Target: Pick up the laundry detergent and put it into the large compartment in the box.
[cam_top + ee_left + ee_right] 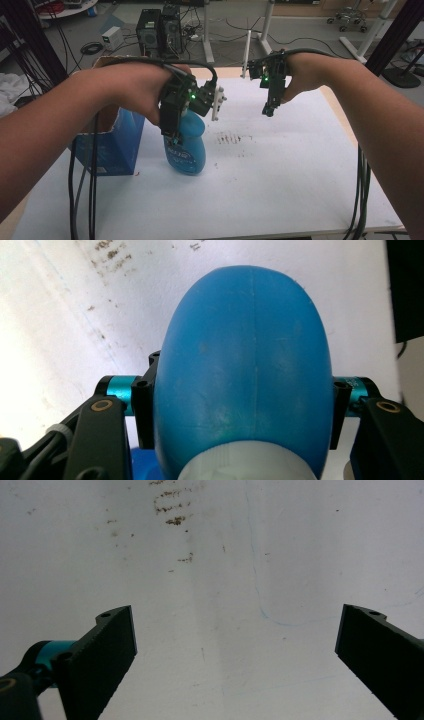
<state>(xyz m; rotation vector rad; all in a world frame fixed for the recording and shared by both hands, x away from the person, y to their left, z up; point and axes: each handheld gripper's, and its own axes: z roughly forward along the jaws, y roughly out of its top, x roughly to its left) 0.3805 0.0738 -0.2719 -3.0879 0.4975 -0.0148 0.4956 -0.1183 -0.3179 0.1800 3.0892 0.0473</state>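
Blue bottle (245,375) clamped by left gripper (172,132); right gripper (235,650) jaws apart.

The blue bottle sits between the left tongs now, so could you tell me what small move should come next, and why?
Probably a short, straight lift. The left tongs are clamped on both sides of the blue bottle, which stands upright on the white table close to the blue box. The right tongs hang open with nothing between them.

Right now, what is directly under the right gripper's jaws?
Under the right gripper, whose jaws stand wide apart, lies only the white table sheet, with brown specks and a faint blue line. The sheet hides whatever is beneath it.
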